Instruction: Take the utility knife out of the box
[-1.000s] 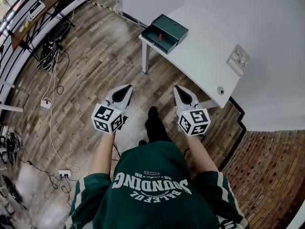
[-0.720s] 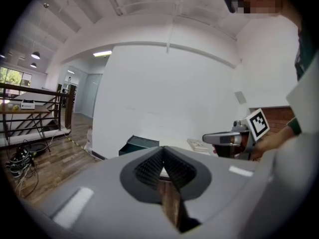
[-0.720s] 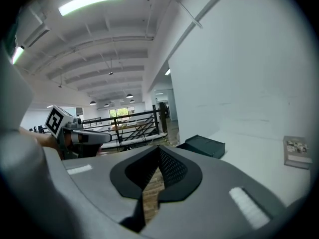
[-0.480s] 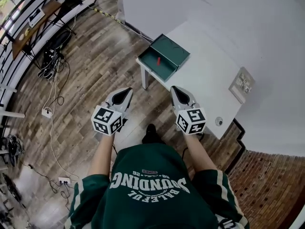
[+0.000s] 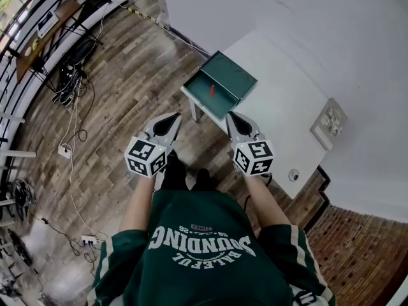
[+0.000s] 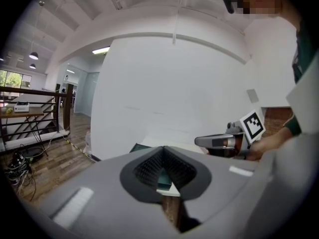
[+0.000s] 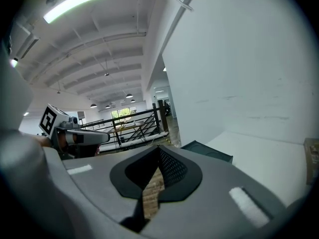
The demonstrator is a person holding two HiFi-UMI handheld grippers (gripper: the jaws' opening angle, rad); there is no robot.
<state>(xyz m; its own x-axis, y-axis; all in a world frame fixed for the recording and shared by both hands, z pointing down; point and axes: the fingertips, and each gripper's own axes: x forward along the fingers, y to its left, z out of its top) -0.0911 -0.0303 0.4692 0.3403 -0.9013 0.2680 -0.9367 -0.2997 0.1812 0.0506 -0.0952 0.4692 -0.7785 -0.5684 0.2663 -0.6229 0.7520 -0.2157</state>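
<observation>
- A person in a green sweatshirt (image 5: 204, 247) stands on the wood-plank floor (image 5: 121, 101), seen from overhead, with a gripper held out in front in each hand.
- The left gripper (image 5: 173, 116) is clenched, its jaw tips meeting with nothing between them. Its marker cube sits just above the person's bare forearm.
- The right gripper (image 5: 231, 116) is likewise closed tight and empty. It is level with the left one, and the two are held apart at about shoulder width.
- Both grippers point toward the near corner of a white table (image 5: 287, 101) and stop short of it, touching nothing.
- On that corner rests an open dark green box (image 5: 236, 75), its lid laid back toward the wall.
- The utility knife (image 5: 211, 90), a small red shape, lies inside the box's tray, clear of both grippers.
- Farther along the tabletop lies a small pale plate (image 5: 330, 122); a round fitting (image 5: 293, 174) shows near the table's edge.
- To the person's left, loose cables (image 5: 67, 75) trail across the floor by a black railing (image 5: 25, 56).
</observation>
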